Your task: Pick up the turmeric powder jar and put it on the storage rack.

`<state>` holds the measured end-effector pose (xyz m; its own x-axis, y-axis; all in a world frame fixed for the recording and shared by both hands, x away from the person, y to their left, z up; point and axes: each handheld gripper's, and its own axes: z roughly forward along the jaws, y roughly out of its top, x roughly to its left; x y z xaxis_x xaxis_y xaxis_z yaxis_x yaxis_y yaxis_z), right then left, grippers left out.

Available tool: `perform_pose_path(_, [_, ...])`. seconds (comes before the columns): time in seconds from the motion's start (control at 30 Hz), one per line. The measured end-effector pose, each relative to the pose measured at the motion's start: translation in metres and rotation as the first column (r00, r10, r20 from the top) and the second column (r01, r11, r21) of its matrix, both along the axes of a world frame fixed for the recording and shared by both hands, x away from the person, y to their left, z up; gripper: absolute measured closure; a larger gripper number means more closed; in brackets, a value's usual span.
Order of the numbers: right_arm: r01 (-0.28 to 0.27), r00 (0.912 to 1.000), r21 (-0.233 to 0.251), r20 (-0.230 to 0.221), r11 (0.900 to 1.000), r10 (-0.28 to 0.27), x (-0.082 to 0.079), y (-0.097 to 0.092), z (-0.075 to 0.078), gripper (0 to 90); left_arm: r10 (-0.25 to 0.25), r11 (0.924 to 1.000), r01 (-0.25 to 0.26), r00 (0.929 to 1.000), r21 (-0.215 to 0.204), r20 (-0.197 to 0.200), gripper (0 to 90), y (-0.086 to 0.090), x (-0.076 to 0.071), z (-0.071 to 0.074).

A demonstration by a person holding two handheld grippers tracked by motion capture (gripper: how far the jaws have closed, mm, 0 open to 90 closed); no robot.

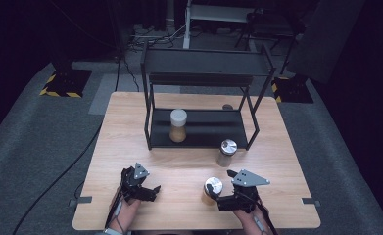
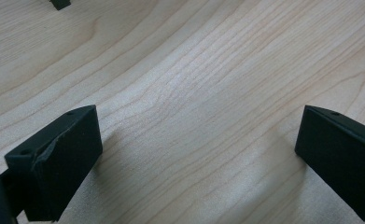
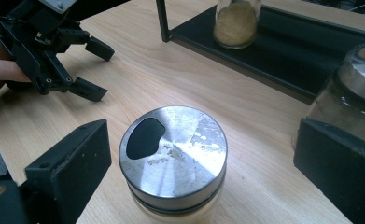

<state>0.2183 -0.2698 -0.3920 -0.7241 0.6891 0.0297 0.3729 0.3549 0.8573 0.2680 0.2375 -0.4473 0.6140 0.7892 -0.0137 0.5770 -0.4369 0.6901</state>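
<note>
A jar point(image 3: 173, 161) with a shiny lid stands on the tabletop point(image 1: 189, 166), between the wide jaws of the right hand-held gripper point(image 3: 199, 172), not touching them. On the shelf point(image 1: 203, 129) a white-lidded jar point(image 1: 178, 125) holds brown powder. The left hand-held gripper point(image 2: 194, 163) is wide and holds nothing.

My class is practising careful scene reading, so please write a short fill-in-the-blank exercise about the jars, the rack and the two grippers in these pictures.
1. The jar with the white lid stands on the ____ shelf of the black rack.
2. The number of jars with metal lids standing on the wooden table is ____.
3. The right gripper has its jaws open on either side of a jar with a ____ lid.
4. The left gripper holds ____.

Missing words: lower; two; metal; nothing
</note>
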Motion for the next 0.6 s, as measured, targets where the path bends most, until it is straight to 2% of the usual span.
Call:
perform_pose_path(0.1, [-0.001,0.9999,-0.02,0.011,0.9998,0.001,-0.001,0.005,-0.003,5.3,-0.002,1.0,0.002,1.0,0.002,0.001,0.1,0.0,0.0,0.0])
perform_pose_path(0.33, [-0.007,0.9998,-0.049,-0.018,0.9988,0.007,0.005,0.014,-0.011,8.4,-0.001,1.0,0.001,1.0,0.0,0.0,0.1,0.0,0.0,0.0])
perform_pose_path(0.6, [-0.018,0.9991,-0.09,-0.04,0.9958,0.014,0.009,0.024,-0.015,18.0,-0.001,1.0,0.001,1.0,0.0,-0.002,0.1,0.0,0.0,0.0])
